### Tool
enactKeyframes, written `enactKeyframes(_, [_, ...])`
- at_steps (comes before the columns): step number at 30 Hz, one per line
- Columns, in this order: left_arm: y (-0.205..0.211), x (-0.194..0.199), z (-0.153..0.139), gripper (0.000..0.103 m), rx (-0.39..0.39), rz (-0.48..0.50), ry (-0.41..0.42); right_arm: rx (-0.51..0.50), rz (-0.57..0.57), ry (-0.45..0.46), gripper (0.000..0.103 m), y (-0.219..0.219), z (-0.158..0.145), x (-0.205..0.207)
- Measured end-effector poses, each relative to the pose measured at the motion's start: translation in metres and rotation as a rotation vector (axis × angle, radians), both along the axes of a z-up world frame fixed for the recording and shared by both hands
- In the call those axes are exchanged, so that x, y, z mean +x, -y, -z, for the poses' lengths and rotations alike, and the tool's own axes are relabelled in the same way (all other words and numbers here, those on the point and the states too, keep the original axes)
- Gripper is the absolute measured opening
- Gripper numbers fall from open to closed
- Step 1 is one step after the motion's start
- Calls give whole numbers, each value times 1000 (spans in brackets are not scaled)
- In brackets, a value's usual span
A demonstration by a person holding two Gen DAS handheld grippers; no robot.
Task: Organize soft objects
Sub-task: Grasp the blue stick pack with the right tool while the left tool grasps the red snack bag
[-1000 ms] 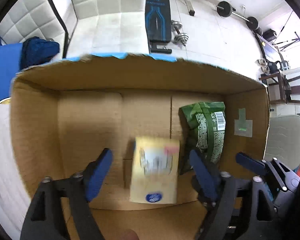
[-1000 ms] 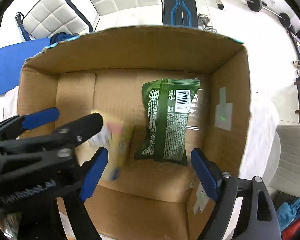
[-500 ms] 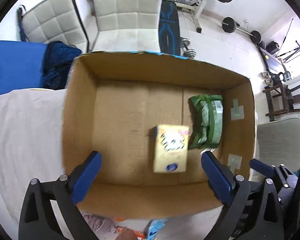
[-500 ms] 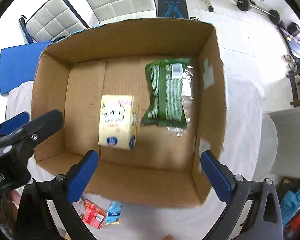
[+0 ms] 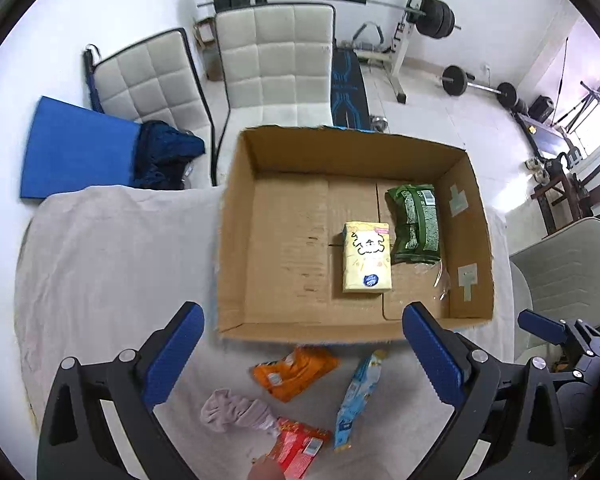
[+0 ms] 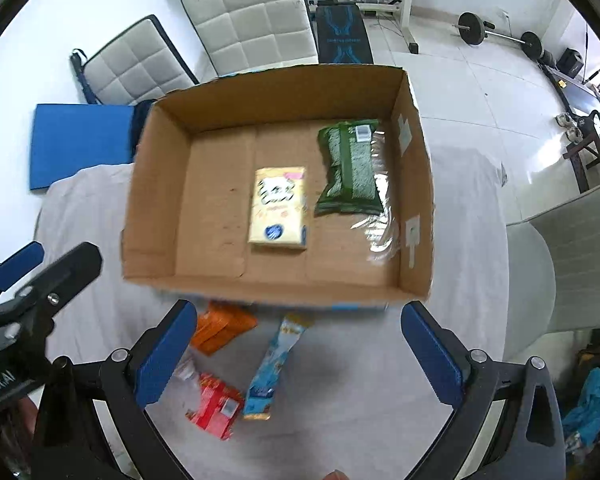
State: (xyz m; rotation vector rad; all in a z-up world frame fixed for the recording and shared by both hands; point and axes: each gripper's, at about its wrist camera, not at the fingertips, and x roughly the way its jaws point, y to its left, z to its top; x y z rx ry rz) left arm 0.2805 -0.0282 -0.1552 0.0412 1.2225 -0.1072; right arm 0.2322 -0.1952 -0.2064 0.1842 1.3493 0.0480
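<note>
Both grippers hang above the cloth-covered tabletop (image 5: 112, 248), pointing steeply down, with nothing between their blue-padded fingers. The left gripper (image 5: 300, 354) has its fingers spread wide apart, their jaws having just been opening; the right gripper (image 6: 298, 354) stands the same, wide apart and empty after its own opening. An open cardboard box (image 6: 156, 184) sits at twelve o'clock from both. Inside it a yellow tissue pack (image 5: 367, 257) lies flat on the floor of the box, and a green snack bag (image 5: 414, 224) lies just beside it at three o'clock, near the box's right wall. On the tabletop at six o'clock from the box lie an orange packet (image 5: 296, 372), a light blue sachet (image 5: 358, 398), a red packet (image 5: 298, 446) and a pale pink bundle of cloth (image 5: 236, 414), all close together.
</note>
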Motion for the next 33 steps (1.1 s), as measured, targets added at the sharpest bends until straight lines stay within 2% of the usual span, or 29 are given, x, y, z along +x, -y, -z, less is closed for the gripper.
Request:
enactKeyframes(2, [-7,-13,-3,102,1,-10,7,7,-7,-6,103,-6,1,-15])
enactKeyframes(5, [-22,-39,6,102,22,-15,-8,30,-25,-72,103,-18,25,-43])
enactKeyframes(8, [-39,-65,37,102,90,-44,-54,51,-46,-181,103,-33,71,-65])
enactKeyframes(11, [-59,-81,86,102,100,-91,-170,109,-31,-269,103,-43,115,-83])
enactKeyframes(14, [-75,-92,122,102,109,-138,-236,139,-4,-314,103,-50,140,-85])
enactKeyframes(17, [-79,-100,145,102,126,-137,-271,159,39,-338,102,-54,163,-79])
enactKeyframes(20, [-80,-108,161,102,133,-132,-302,145,79,-368,85,-56,188,-71])
enactKeyframes(22, [-81,-111,171,102,130,-134,-326,133,76,-384,61,-61,200,-67])
enactKeyframes(23, [-81,-113,175,102,128,-132,-332,128,71,-386,55,-63,204,-66])
enactKeyframes(24, [-79,-114,179,102,130,-128,-338,116,57,-389,39,-66,208,-67])
enactKeyframes(25, [-77,-116,182,102,135,-123,-344,105,41,-387,27,-69,210,-69])
enactKeyframes(28, [-70,-120,192,102,127,-94,-370,37,4,-379,24,-68,205,-79])
enactKeyframes(33, [-47,-137,210,102,91,-5,-429,-9,-41,-419,23,-44,199,-115])
